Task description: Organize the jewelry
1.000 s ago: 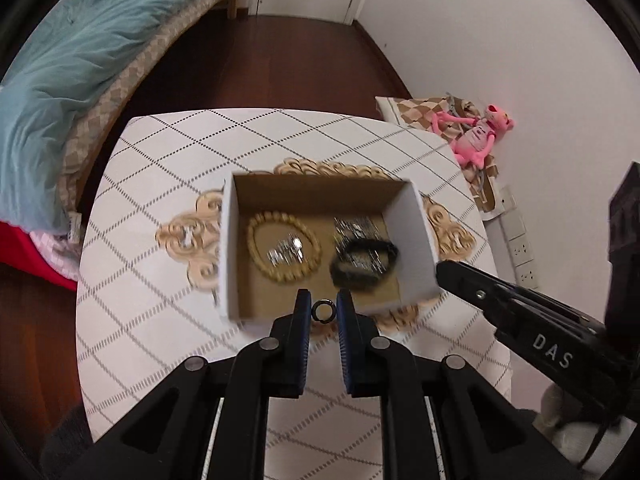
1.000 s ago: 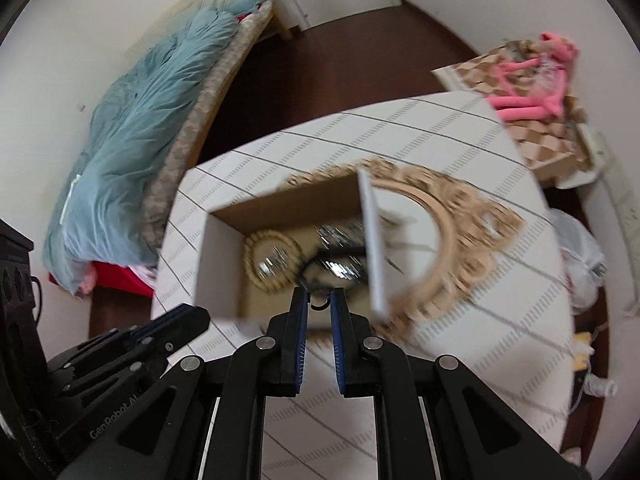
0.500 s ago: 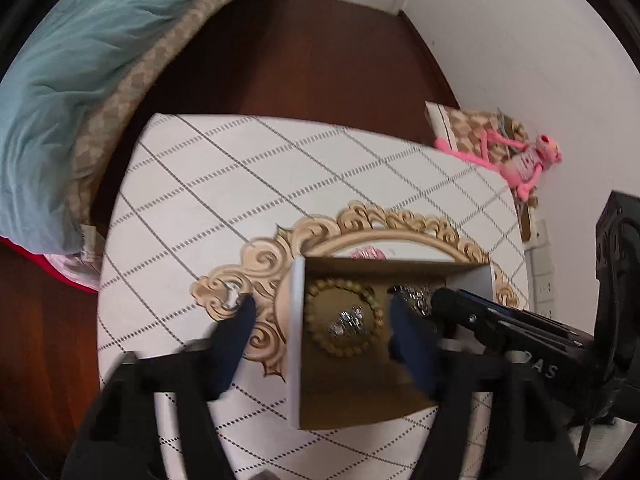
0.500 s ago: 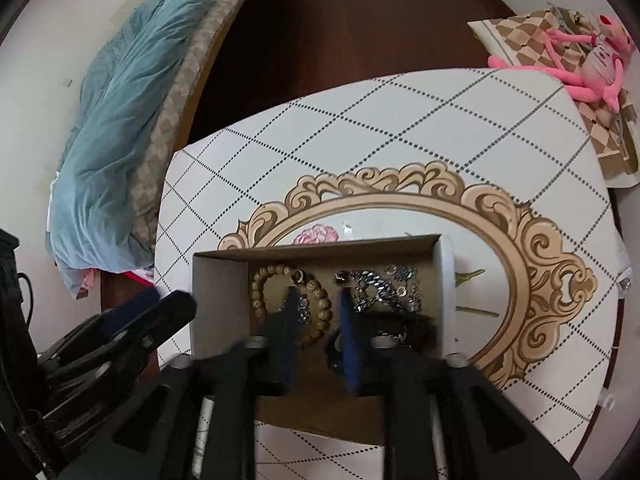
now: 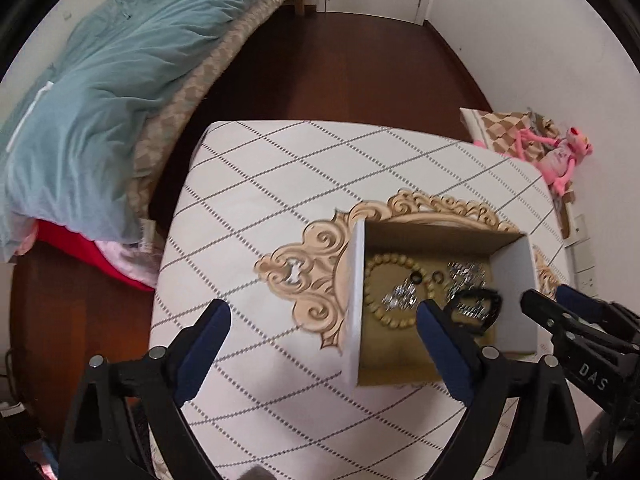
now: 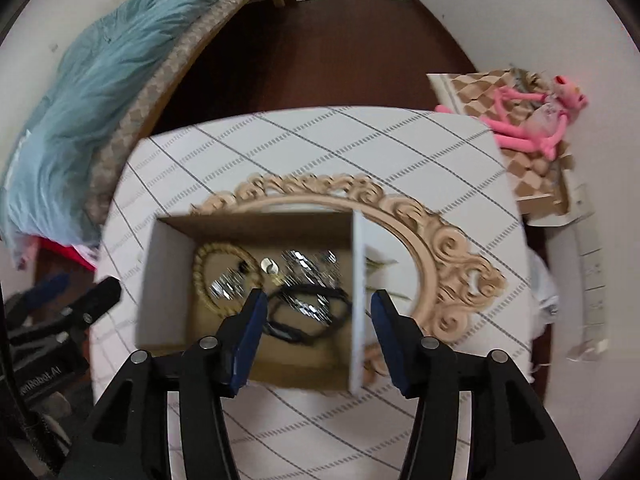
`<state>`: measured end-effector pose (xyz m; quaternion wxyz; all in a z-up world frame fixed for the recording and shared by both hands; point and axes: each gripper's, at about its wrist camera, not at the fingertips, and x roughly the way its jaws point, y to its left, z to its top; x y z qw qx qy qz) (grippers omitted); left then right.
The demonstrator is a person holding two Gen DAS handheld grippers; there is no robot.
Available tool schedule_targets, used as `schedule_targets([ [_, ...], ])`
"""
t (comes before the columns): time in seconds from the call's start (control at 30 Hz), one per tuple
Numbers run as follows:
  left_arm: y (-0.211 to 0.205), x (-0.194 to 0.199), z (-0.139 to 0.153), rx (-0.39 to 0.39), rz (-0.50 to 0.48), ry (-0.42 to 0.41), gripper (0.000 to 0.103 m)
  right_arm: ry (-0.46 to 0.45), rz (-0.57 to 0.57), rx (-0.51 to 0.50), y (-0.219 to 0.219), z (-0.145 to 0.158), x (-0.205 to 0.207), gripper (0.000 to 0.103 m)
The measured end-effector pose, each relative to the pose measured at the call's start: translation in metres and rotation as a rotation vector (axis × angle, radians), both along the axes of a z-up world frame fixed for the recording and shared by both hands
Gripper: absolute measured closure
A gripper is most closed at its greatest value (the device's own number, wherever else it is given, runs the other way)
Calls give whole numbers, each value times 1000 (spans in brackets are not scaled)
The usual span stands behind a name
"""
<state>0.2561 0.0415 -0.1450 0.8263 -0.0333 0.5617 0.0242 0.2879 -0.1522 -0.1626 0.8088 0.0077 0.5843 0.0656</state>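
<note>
While both grippers hang above the bench (image 5: 280, 184), a rumpled teal duvet (image 5: 100, 92) lies on the bed at far left, beside the dark wooden floor (image 5: 360, 64). The left gripper (image 5: 324, 320) has its blue-padded fingers (image 5: 200, 344) wide apart and opening further, with nothing held between them; they straddle the left wall of the cardboard box (image 5: 356, 312). In the box lie a beaded bracelet (image 5: 384, 316), silvery pieces inside its loop (image 5: 400, 298), two small dark rings (image 5: 416, 279), more silver jewelry (image 5: 466, 274) and a black bracelet (image 5: 480, 300). The right gripper (image 6: 318, 308) is over the box's right half, its fingers (image 6: 252, 332) parting too and empty. At far right, a pink plush toy (image 5: 560, 156) rests on a checkered cushion against the wall.
</note>
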Motion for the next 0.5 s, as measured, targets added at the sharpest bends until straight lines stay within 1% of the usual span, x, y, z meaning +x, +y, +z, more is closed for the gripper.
schedule_targets([
  [0.03, -1, -4, -1, 11, 3, -1, 5, 1, 0, -10, -2, -1, -5, 30],
  [0.07, -2, -8, -2, 16, 3, -2, 2, 1, 1, -17, -3, -2, -10, 24],
  [0.1, -3, -12, -3, 24, 4, -5, 0, 0, 1, -24, -4, -2, -15, 13],
  [0.13, -5, -14, -4, 35, 4, -8, 0, -5, -4, -41, -5, -3, -21, 7],
  [0.27, -10, -25, -5, 75, 6, -21, 0, -28, -24, -112, -10, -4, -36, 7],
  [0.37, -11, -31, -4, 79, 12, -23, 0, -45, -41, -145, -14, -2, -44, 6],
  [0.5, -12, -40, 3, 74, 20, -38, 0, -66, -61, -146, -20, 8, -53, 3],
])
